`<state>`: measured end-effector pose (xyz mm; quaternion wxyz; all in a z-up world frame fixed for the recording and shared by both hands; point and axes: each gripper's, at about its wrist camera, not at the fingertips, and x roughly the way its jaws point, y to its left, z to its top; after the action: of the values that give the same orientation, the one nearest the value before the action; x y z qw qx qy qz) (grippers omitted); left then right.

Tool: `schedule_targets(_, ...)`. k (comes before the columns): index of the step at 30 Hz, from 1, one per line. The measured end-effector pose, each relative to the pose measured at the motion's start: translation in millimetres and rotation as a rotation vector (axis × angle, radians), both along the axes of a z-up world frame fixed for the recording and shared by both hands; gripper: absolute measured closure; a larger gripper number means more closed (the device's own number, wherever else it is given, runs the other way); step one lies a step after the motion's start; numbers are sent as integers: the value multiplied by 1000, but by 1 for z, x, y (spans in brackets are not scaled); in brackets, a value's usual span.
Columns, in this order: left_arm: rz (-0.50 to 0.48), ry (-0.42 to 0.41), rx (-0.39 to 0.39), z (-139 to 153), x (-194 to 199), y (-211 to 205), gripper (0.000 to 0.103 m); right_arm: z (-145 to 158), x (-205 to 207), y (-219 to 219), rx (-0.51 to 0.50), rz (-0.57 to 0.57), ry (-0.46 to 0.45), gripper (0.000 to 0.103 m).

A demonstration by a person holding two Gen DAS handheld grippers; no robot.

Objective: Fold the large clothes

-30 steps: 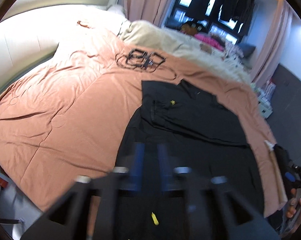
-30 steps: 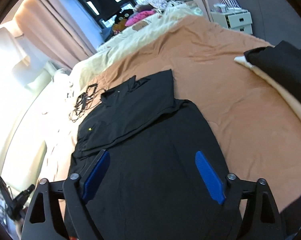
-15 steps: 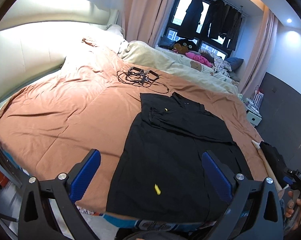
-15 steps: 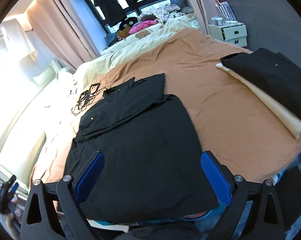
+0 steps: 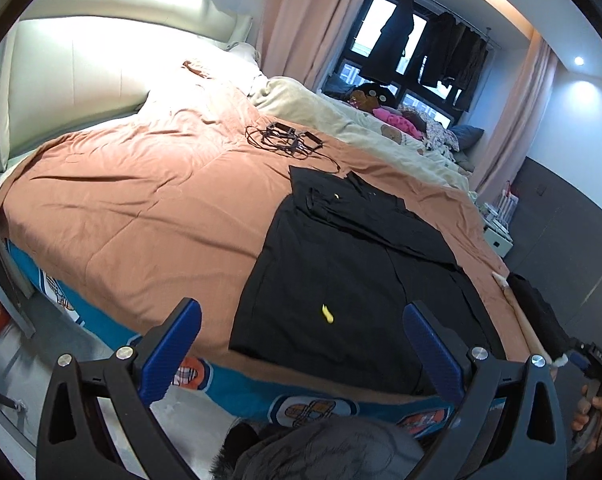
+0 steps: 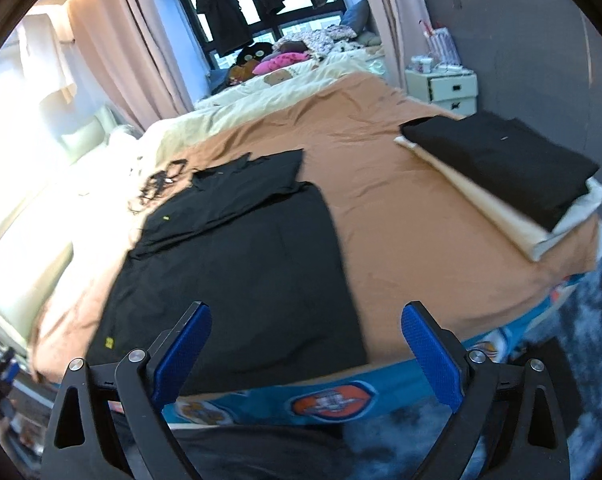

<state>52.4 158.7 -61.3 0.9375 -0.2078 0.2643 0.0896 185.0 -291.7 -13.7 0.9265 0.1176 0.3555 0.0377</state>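
Both my grippers have pulled back past the bed's foot edge since a second ago. From my left gripper [image 5: 301,344], jaws wide apart and empty, the black garment [image 5: 341,280] lies flat on the orange duvet [image 5: 141,208]. From my right gripper [image 6: 305,344], jaws likewise spread, the garment [image 6: 241,264] lies left of a folded stack [image 6: 501,160].

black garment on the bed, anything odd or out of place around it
A tangle of black cables lies on the orange-brown bedspread just beyond the collar end of the large black garment, in the way of any fold toward the headboard. A small yellow tag sits on the garment's near half. Otherwise it lies flat.
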Motion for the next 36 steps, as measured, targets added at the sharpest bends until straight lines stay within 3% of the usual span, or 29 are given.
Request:
schedule_targets(9, -18, 6, 9, -16, -15, -6, 1, -21, -13, -21, -12, -24, -8, 6)
schedule_targets(12, -16, 34, 38, -22, -13, -7, 6, -33, -21, -25, -7, -25, -4, 6)
schedule_targets(16, -12, 65, 19, -28, -9, 2, 9, -48, -21, -29, 1, -38, 26, 6)
schedule_targets(18, 9, 72, 20, -32, -7, 8, 15, -54, -19, -31, 10, -54, 23, 6)
schedule_targets(23, 8, 114, -31, -57, 5, 17, 18, -75, -4, -26, -8, -49, 71, 6)
schedule_targets(26, 7, 141, -54, -71, 15, 23, 26, -83, 4, -16, -41, -25, 66, 6)
schedule_targets(31, 2, 163, -131, -96, 33, 35, 32, -103, 23, -11, 16, 2, 118, 6)
schedule_targets(34, 6, 176, -149, -107, 46, 39, 32, -111, 34, -9, 8, 21, 135, 11)
schedule_targets(36, 10, 187, -164, -114, 57, 43, 33, -119, 42, -10, 33, 29, 150, 25)
